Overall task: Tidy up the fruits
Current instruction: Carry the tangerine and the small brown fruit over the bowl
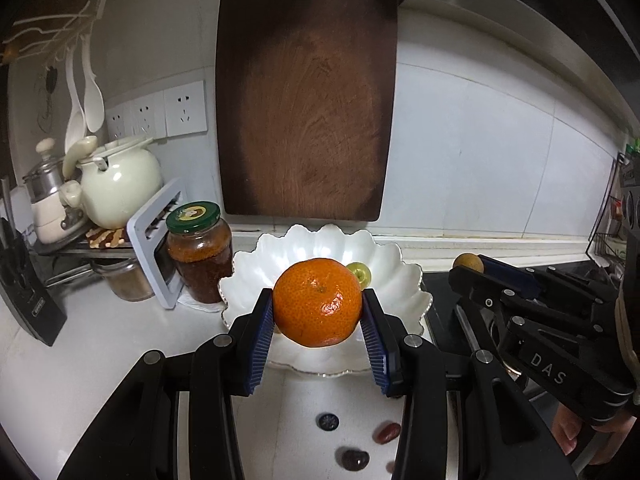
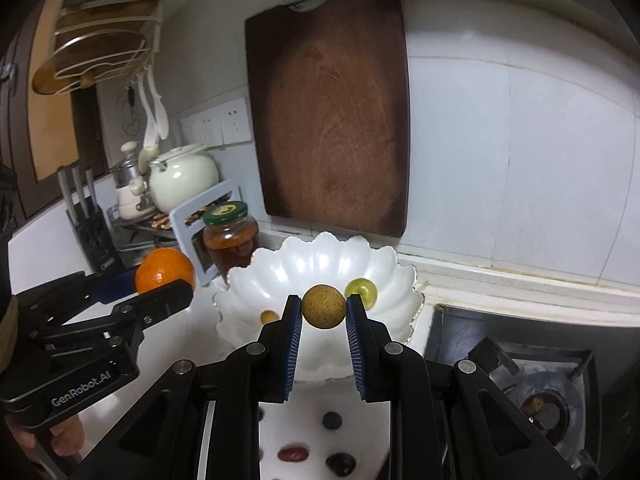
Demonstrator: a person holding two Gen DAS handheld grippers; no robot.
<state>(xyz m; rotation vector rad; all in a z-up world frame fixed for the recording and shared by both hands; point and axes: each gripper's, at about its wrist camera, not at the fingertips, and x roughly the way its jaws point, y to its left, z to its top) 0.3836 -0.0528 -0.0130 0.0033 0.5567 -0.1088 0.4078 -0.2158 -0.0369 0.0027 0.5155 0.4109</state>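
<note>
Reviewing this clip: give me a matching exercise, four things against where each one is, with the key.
Things:
1. orange
2. brown round fruit
3. green fruit
4. dark red fruit

Places:
A. lying in the white bowl
B. between the jaws of the right gripper
C. on the counter below the grippers
D. between the jaws of the left gripper

Pairs: 1-D, 2-B, 3-A, 4-C

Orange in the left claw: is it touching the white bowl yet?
Apart. In the right wrist view the orange hangs in the left claw over the counter, left of the white bowl's rim.
</note>
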